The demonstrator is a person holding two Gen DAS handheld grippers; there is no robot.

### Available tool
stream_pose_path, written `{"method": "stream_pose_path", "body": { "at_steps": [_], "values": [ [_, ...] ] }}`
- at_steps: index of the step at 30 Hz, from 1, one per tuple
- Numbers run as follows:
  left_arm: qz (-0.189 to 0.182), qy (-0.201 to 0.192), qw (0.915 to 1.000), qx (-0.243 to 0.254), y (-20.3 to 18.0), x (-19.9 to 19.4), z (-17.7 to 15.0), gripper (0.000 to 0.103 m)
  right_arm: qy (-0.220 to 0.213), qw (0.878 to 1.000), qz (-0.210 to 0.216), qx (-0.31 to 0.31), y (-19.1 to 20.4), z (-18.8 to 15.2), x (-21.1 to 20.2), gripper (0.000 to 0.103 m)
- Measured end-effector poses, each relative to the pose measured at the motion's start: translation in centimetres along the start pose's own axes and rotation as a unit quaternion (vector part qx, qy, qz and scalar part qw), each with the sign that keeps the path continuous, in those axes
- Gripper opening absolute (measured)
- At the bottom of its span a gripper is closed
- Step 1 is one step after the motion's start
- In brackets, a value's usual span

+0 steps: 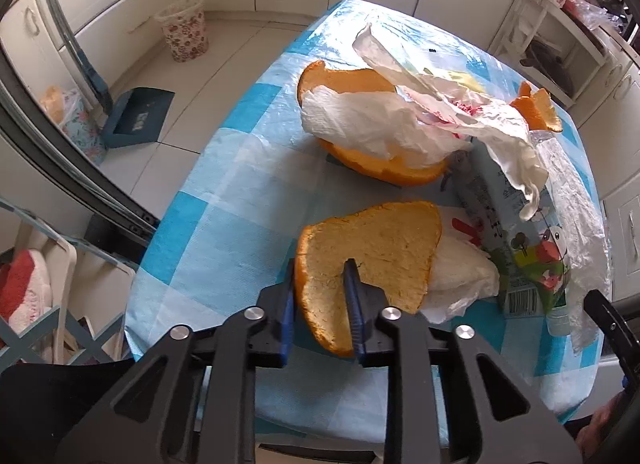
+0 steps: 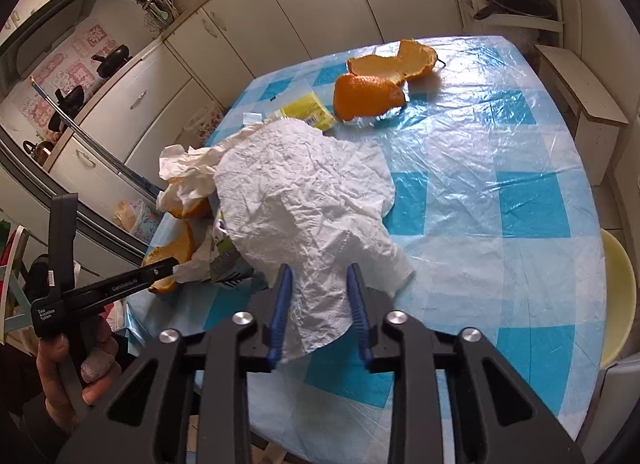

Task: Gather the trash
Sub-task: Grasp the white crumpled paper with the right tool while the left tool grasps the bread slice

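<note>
Left gripper (image 1: 320,296) pinches thick pale-pithed orange peel (image 1: 368,256); right gripper (image 2: 318,304) pinches crumpled white tissue (image 2: 304,200).

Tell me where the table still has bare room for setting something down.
Bare cloth lies on the table's right half, bordered by the white paper, the orange peels and the table edge. Crowded: the left side, where peel, tissue and the carton pile together.

The right gripper (image 2: 318,270) has its blue pads astride the near tail of a crumpled white paper towel (image 2: 304,188), with orange peels (image 2: 368,94) well beyond and the left gripper (image 2: 120,282) off to the left.
</note>
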State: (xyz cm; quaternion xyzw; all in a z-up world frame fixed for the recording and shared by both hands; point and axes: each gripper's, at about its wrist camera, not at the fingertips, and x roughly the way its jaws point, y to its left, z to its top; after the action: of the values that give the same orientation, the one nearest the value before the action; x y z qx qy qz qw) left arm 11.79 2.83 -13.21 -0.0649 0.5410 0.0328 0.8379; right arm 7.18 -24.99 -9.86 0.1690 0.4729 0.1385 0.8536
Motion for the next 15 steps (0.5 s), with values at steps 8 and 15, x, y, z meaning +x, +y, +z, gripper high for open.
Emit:
{"method": "stream_pose_path", "body": {
  "at_steps": [8,15],
  "values": [
    [0.025,-0.058,0.9978,0.018,0.8,-3.5,-1.1,0.006,-0.061,0.998,0.03,-0.011,0.3,0.4,-2.6,0.007],
    [0.034,-0.099,0.9938,0.039,0.3,-6.2,-2.0,0.006,-0.092,0.995,0.042,-0.017,0.6,0.7,-3.7,0.007]
  ]
}}
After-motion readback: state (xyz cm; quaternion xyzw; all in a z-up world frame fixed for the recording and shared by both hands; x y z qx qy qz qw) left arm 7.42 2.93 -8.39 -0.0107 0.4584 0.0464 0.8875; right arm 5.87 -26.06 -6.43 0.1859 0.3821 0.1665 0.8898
